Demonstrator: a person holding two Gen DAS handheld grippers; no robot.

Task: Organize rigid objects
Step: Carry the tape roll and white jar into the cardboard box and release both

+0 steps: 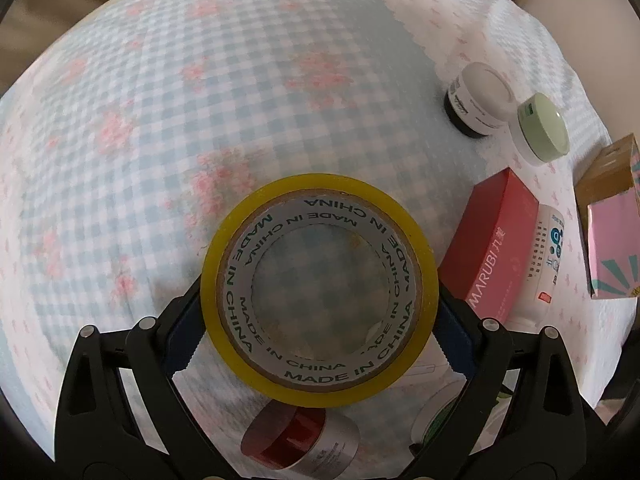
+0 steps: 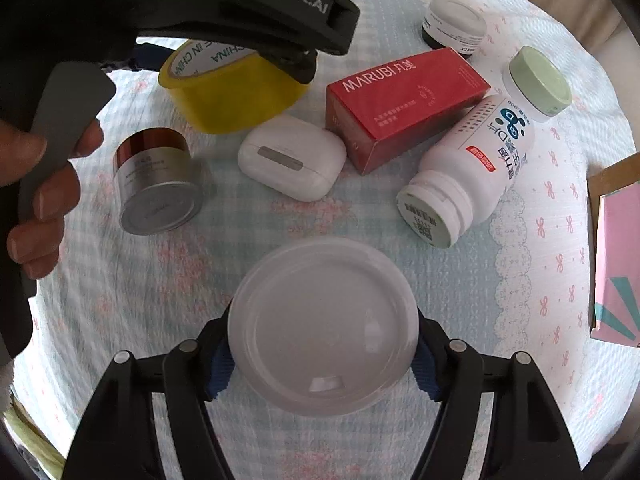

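Note:
My left gripper [image 1: 318, 312] is shut on a yellow tape roll [image 1: 404, 216], held above the checked cloth. The roll also shows in the right wrist view [image 2: 232, 96], under the left gripper's black body [image 2: 224, 4]. My right gripper [image 2: 322, 356] is shut on a round white lid-topped container [image 2: 324, 328]. On the cloth lie a red MARUBI box [image 2: 404, 108], a white bottle on its side [image 2: 472, 168], a white earbud case [image 2: 292, 156], a silver and red jar [image 2: 156, 180], a green-lidded jar [image 2: 538, 84] and a dark jar with a white lid [image 2: 454, 28].
A pink and brown box [image 2: 618, 256] sits at the right edge of the cloth; it also shows in the left wrist view [image 1: 612, 224]. The blue checked cloth [image 1: 200, 120] stretches to the left and far side. A hand [image 2: 44, 184] holds the left gripper's handle.

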